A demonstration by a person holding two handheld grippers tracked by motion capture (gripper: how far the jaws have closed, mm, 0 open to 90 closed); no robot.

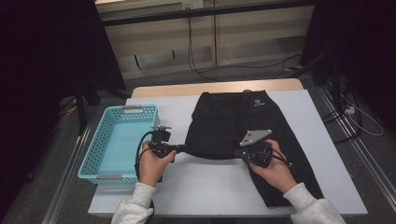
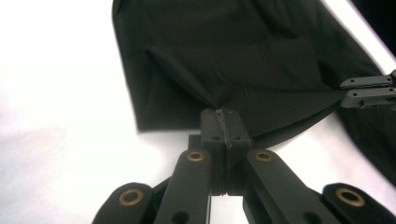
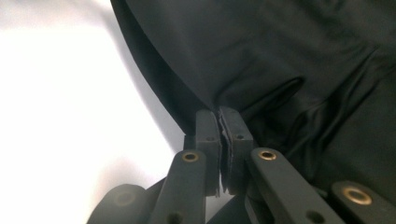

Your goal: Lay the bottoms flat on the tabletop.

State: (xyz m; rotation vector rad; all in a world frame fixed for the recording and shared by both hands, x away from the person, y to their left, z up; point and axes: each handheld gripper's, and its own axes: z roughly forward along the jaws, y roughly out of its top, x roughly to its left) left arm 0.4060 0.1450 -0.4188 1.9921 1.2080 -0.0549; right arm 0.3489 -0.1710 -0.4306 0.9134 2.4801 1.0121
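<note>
Black trousers [image 1: 233, 126] lie on the white table [image 1: 215, 186], waistband at the far side, one leg folded up short and the other running toward the near right corner. My left gripper [image 1: 183, 149] pinches the folded hem at its left end, jaws shut on the cloth [image 2: 224, 122]. My right gripper [image 1: 239, 153] is shut on the same hem farther right, the fabric [image 3: 219, 116] bunching between its pads. In the left gripper view the right gripper's jaws [image 2: 369, 91] show at the right edge, closed on the cloth.
A light blue perforated basket [image 1: 100, 154] stands at the table's left edge, close to my left hand. Bare white tabletop lies in front of the trousers. Beyond the table are cables on the floor and dark stands at both sides.
</note>
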